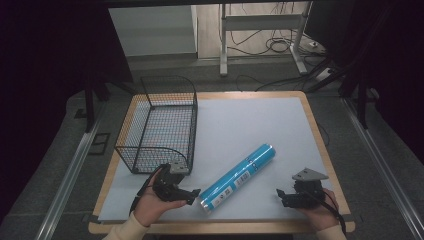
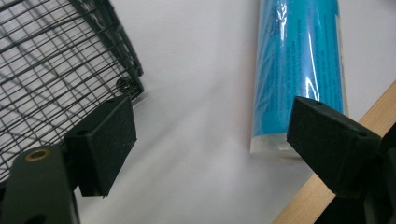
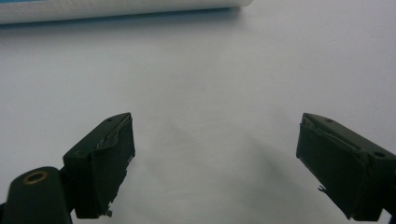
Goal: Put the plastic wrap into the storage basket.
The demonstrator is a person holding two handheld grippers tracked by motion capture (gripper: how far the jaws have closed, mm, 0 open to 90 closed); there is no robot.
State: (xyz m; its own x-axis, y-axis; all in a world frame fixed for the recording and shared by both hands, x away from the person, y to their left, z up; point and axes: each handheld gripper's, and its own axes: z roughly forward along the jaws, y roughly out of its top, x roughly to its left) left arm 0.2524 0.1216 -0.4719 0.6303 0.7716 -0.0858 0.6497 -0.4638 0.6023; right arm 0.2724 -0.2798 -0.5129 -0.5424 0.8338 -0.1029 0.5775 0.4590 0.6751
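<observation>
Blue roll (image 1: 239, 178) in clear shiny wrap lies flat on the white tabletop (image 1: 250, 125), angled w/ its near end toward the person and its far end up and to the right. It sits between the two tools, just right of the wire basket (image 1: 159, 125), not touching it.

Left tool (image 1: 186, 194) hangs just beside the roll's near end, jaws spread wide, nothing in them. Right tool (image 1: 281, 196) sits near the front edge, a bit apart from the roll, jaws also wide apart and bare.

Handling, as I'd judge it: the roll looks stiff and fairly light, prob. rolled bags or film. The wrap is glossy, so likely slick under the pads, and being round it'll want to roll if nudged sideways. Best hold would be across the body, near the middle for balance or one tool toward each end, squeezing firm enough not to slip. Pinching the very end seems a poor bet.

High view gives the whole layout: basket, roll, both hands. Left gripper view adds detail up close: roll end (image 2: 299, 70) w/ the crinkled film seam, small print on the label, the basket corner (image 2: 70, 60) and the wooden table edge. Right gripper view has the pale side of the roll (image 3: 116, 7) along its top edge and bare white surface ahead of the jaws.
</observation>
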